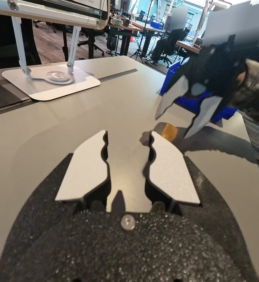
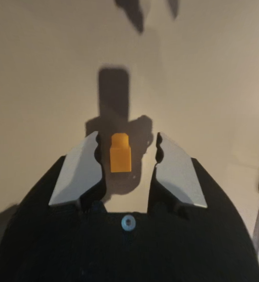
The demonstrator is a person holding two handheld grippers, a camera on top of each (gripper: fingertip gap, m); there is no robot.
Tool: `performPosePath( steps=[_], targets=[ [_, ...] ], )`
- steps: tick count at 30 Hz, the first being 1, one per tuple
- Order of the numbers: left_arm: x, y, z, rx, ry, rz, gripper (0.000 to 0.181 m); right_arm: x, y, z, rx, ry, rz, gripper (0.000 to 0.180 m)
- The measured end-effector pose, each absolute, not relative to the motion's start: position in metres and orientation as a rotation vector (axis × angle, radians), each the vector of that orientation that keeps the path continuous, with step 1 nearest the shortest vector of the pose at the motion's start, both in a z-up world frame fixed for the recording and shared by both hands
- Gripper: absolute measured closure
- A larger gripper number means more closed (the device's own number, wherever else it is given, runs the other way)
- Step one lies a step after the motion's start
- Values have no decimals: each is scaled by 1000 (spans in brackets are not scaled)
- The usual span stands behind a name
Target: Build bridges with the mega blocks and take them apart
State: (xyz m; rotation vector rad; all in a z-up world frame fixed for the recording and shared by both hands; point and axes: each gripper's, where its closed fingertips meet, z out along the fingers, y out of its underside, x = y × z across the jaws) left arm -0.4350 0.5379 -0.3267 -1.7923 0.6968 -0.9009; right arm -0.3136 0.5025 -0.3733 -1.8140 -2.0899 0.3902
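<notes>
Right gripper [image 2: 128, 137] is wide open and empty, straddling the orange block [image 2: 120, 154] lying on the table [image 2: 34, 76]. Left gripper [image 1: 128, 137], also open and empty, waits beside the block. It looks light, stiff and smooth; grip its flat sides.

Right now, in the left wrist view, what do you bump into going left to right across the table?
White stand base → left gripper → orange block → right gripper → blue bin.
</notes>
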Motion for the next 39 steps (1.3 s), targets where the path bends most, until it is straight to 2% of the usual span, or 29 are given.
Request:
performPosePath(
  steps=[4,7,15,23,26,30,34,39],
  targets=[
    [-434,538,-328,-1795,704,-896,129,-301,497,-311,-1647,-1601,700,93],
    [-432,538,-331,-1800,712,-893,129,-270,486,-289,-1479,-1293,837,91],
    [-419,534,-332,-1803,782,-821,128,-221,474,-291,-1320,-960,931,96],
    [-427,482,-244,-1706,711,-737,125,-230,470,-310,-1385,-1040,892,99],
    [-472,456,-217,-1782,710,-528,128,-234,468,-314,-1398,-1065,878,99],
    [-588,421,-216,-2104,659,-140,128,-236,465,-311,-1381,-1070,884,99],
    [-710,378,-247,-2523,448,106,129,-238,464,-311,-1388,-1058,932,100],
    [-783,332,-313,-2910,216,176,135,-244,460,-315,-1390,-1087,935,100]
  ],
)
